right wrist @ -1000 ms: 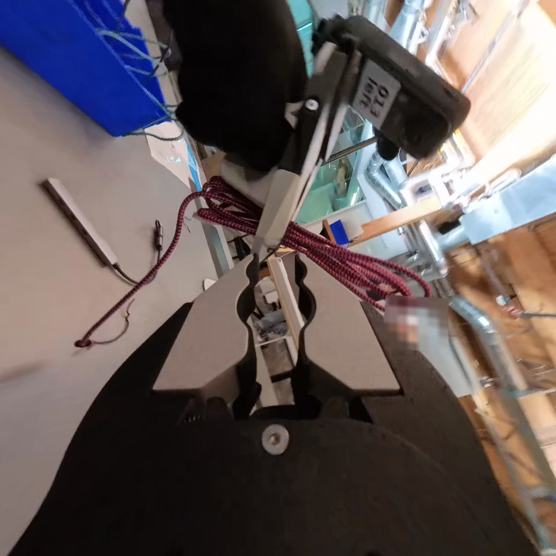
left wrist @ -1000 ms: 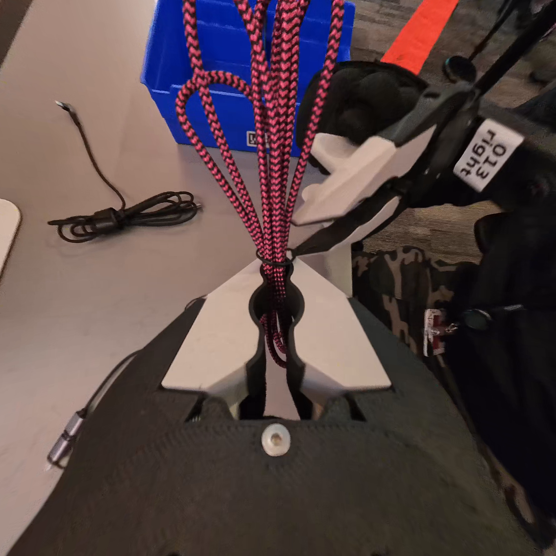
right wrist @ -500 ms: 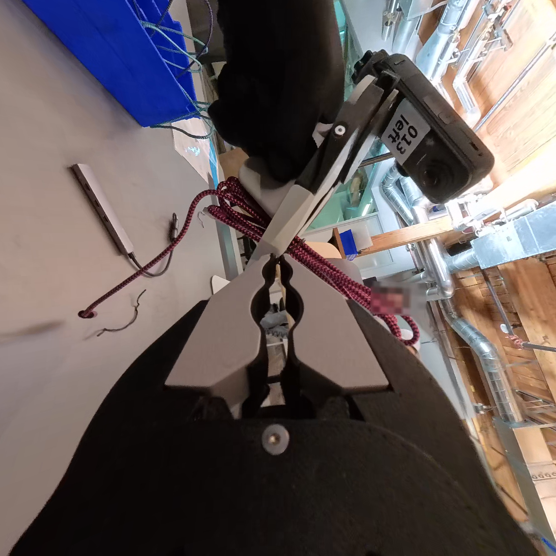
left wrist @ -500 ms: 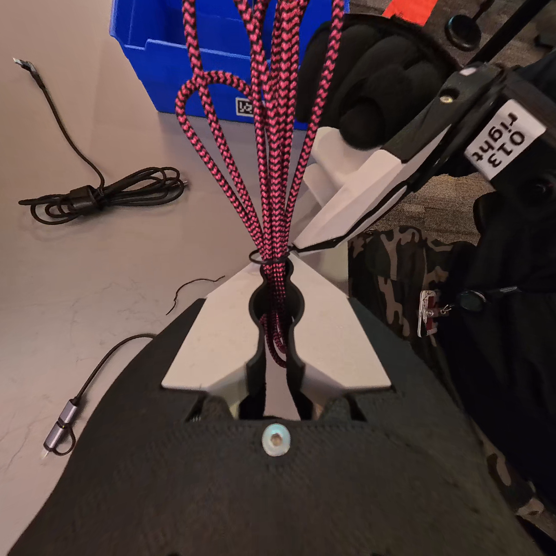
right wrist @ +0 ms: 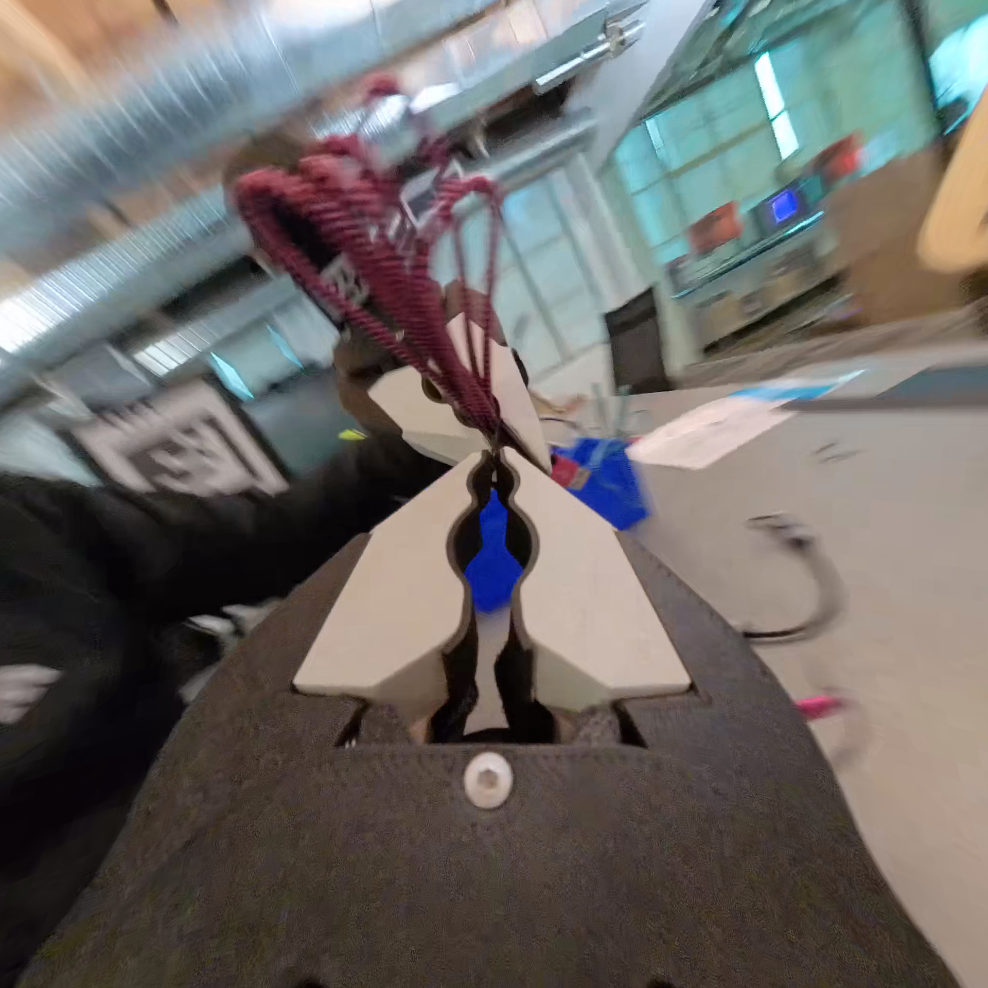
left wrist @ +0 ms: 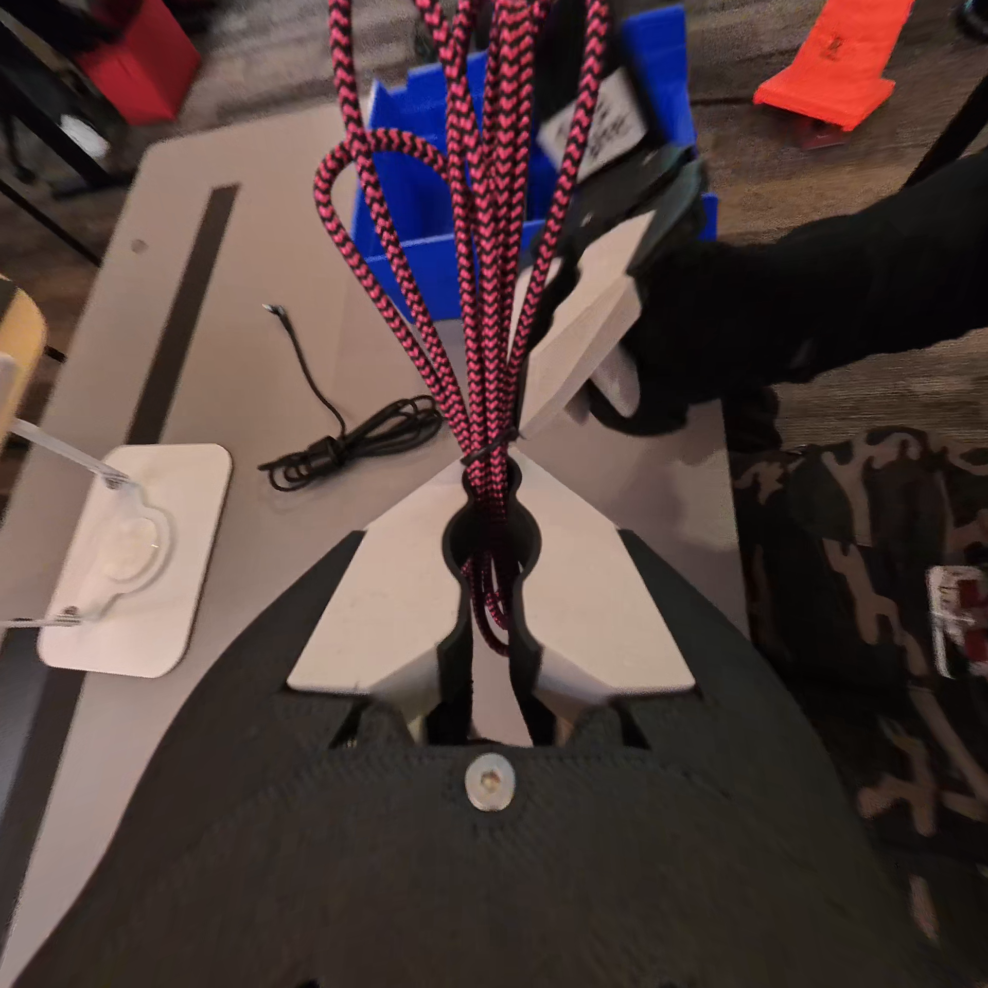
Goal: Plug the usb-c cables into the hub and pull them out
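Left hand-held gripper [left wrist: 489, 470]: its two white fingers are squeezed tight on the pink and black cable bundle [left wrist: 481, 299], right at the tips.
Cable bundle: many loops of braided cord, tied with a thin black band [left wrist: 484, 453] just past the left fingertips. The loops stick up and fan out. A few short loops hang back in the round gap between the fingers.
Right hand-held gripper [right wrist: 494, 457]: its fingers are pressed together at the tips. It seems to pinch the thin black band there, but the picture is too blurry to be sure. In the left wrist view it [left wrist: 521, 433] comes in from the right, and its tip touches the bundle at the band.
Gloved hand [left wrist: 748, 342]: black, holding the right hand-held gripper.
Counter [left wrist: 256, 331]: pale grey, under both grippers.
White stand [left wrist: 133, 556]: flat plate on the counter, to the left.
Black cable [left wrist: 353, 444]: thin, coiled and lying on the counter, apart from the pink bundle.
Blue bin [left wrist: 427, 235]: at the far side of the counter, behind the pink loops.
Orange thing [left wrist: 834, 59]: on the floor, far right.
Red box [left wrist: 139, 59]: on the floor, far left.
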Demonstrator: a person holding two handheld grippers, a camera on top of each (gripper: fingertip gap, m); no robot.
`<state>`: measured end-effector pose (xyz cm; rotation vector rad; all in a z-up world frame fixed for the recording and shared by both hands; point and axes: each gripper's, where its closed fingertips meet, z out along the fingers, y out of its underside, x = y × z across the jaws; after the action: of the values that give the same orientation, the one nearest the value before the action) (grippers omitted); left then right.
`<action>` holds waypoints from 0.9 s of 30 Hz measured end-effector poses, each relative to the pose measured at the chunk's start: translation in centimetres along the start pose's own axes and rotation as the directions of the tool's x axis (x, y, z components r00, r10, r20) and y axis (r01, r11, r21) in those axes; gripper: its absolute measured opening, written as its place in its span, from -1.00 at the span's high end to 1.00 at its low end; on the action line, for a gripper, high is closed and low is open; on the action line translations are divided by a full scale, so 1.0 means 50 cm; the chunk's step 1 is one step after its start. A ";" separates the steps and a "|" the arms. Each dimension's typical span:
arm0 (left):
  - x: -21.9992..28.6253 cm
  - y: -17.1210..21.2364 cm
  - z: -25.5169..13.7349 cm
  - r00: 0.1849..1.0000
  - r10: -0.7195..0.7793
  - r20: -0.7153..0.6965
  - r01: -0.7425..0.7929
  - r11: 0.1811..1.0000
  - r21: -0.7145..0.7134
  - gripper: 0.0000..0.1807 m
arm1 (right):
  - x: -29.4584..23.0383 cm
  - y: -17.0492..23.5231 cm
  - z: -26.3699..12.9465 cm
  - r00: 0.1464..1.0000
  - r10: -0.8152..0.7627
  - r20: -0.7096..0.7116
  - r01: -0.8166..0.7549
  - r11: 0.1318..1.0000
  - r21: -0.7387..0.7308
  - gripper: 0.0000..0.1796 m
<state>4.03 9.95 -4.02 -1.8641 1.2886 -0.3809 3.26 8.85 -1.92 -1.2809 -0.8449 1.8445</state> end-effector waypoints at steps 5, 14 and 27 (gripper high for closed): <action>-0.012 -0.001 0.007 0.972 0.176 0.154 -0.178 0.984 -0.004 0.99 | 0.015 -0.003 -0.007 0.834 0.491 0.252 -0.533 0.834 0.139 1.00; -0.009 0.010 0.006 0.961 0.197 0.192 -0.205 0.979 0.019 0.99 | -0.007 0.018 -0.003 0.766 0.539 0.349 -0.618 0.767 0.174 0.86; 0.005 0.022 -0.009 0.984 -0.142 -0.108 0.144 0.990 0.010 0.99 | 0.016 0.010 -0.025 0.285 -0.942 -0.178 0.837 0.336 -0.431 0.70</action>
<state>3.15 9.35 -4.63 -1.9494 1.2198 -0.5735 4.16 9.38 -3.08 -0.8970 -1.2445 0.4912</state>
